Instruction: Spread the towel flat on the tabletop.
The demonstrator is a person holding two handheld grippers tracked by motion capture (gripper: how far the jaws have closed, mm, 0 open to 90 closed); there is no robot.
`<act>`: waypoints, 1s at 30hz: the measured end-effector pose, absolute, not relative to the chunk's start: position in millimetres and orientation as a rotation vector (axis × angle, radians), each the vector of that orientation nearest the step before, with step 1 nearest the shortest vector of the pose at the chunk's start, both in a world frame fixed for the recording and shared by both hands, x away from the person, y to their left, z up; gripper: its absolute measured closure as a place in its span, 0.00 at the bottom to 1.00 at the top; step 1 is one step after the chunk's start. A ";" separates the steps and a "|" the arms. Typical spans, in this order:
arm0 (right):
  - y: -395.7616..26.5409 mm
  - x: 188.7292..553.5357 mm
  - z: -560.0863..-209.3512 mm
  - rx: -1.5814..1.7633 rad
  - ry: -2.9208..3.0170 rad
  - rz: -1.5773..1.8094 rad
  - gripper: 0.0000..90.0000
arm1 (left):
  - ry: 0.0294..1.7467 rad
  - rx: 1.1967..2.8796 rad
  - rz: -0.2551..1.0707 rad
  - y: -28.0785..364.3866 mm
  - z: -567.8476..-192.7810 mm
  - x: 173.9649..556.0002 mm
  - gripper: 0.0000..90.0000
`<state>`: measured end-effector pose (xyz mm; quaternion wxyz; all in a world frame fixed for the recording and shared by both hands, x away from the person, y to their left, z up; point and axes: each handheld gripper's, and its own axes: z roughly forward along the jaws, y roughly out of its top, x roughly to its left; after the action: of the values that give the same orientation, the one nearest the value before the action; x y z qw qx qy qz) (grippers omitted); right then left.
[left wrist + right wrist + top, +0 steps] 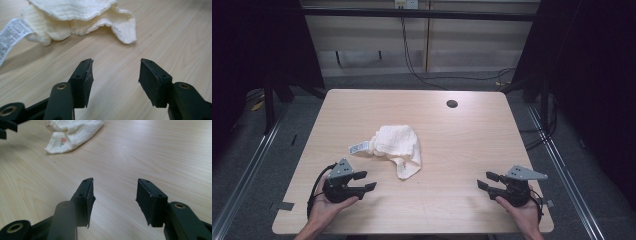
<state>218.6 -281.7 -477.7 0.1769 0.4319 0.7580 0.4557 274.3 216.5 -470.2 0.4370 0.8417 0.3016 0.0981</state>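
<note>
Cloth [394,146] lies bunched mid-desk [462,150]; our left tool [364,181] and right tool [483,181] gape empty, and we risk pinching several layers.

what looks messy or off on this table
The white cloth lies crumpled in a heap mid-table rather than flat, its printed label sticking out to the left and one corner trailing toward the person. Both the left gripper and right gripper sit open, apart from it.
</note>
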 end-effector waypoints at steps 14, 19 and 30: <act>-273.0 215.1 -476.5 1.152 2.183 1.406 0.50 | 0.820 2.021 0.244 218.3 -445.5 302.5 0.46; -272.6 214.6 -474.6 1.169 2.156 1.456 0.53 | 0.830 2.021 0.278 221.3 -439.9 325.6 0.42; -272.5 215.8 -475.4 1.199 2.187 1.482 0.45 | 0.852 2.040 0.280 223.9 -444.8 361.9 0.40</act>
<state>215.8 -272.5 -475.4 0.1197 0.4104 0.7484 0.5072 361.9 223.9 -444.8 0.4412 0.8216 0.3430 0.1127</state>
